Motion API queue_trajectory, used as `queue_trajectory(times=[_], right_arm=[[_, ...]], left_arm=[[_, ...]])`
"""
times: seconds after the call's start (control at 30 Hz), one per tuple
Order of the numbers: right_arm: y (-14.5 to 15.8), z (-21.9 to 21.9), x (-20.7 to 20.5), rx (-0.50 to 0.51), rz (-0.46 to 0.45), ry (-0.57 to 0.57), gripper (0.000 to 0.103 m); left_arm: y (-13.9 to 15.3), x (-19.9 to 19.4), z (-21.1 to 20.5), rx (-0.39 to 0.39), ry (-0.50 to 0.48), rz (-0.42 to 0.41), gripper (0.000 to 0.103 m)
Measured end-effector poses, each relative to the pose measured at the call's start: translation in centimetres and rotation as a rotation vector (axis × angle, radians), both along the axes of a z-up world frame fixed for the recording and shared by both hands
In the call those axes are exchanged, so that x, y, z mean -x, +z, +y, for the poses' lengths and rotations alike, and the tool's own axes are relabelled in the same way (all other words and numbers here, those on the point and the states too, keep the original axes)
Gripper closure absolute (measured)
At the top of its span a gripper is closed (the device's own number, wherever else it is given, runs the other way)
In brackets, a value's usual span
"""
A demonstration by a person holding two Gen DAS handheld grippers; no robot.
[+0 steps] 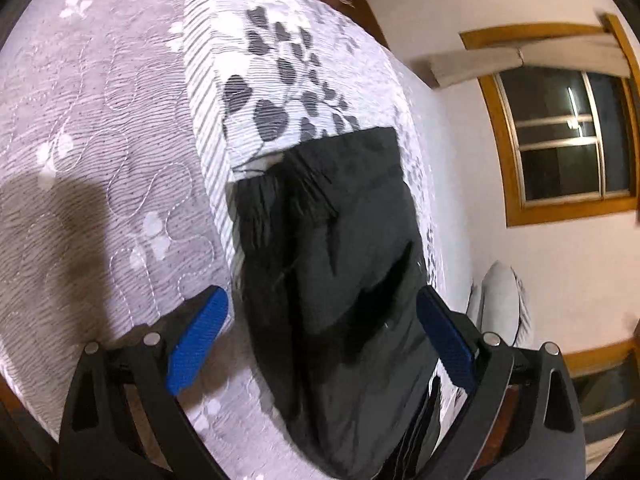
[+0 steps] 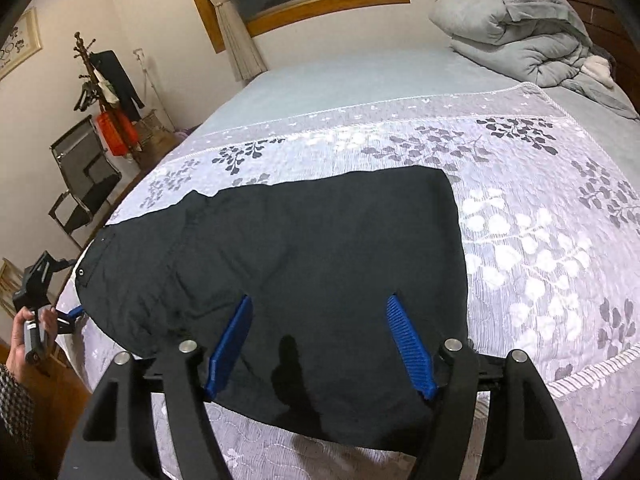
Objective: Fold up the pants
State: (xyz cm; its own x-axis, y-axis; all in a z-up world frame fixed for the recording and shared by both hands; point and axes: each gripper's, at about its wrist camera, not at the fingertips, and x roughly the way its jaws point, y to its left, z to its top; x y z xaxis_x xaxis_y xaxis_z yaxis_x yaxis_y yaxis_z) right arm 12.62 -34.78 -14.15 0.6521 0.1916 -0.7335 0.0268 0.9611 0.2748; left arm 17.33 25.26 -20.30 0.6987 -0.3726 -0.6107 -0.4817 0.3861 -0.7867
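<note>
Black pants (image 2: 304, 264) lie folded flat on the patterned bedspread (image 2: 540, 240); the waistband with a button sits at the left end. In the left wrist view the pants (image 1: 332, 248) stretch away between the fingers. My left gripper (image 1: 322, 300) is open and empty, just above the near end of the pants; it also shows at the bed's left edge in the right wrist view (image 2: 74, 314). My right gripper (image 2: 320, 304) is open and empty, hovering over the near edge of the pants.
A grey duvet (image 2: 516, 28) is bundled at the bed's far right. A chair (image 2: 84, 184) and a coat stand (image 2: 104, 80) are left of the bed. A window (image 1: 568, 140) is in the wall beyond.
</note>
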Motion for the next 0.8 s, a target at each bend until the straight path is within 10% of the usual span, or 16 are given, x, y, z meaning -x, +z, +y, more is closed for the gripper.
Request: queue_trajectory(times=[0.3,0.43,0.8], right_arm=[[-0.7,0.9,0.0,0.01,0.019,0.02,0.029],[-1.0,0.8,0.0,0.004,0.032,0.018,0.029],[-1.6,0.9,-0.1,0.011,0.045,0.019,0.027]], left_arm=[[1.0,-1.7,-3.4,-0.045,-0.065,-0.034,0.01],[0.8,-2.5,-4.3,-0.068,-0.071,-0.032,0.062],[1.0,-4.3,-4.3,-0.122,-0.107,-0.026,0.083]])
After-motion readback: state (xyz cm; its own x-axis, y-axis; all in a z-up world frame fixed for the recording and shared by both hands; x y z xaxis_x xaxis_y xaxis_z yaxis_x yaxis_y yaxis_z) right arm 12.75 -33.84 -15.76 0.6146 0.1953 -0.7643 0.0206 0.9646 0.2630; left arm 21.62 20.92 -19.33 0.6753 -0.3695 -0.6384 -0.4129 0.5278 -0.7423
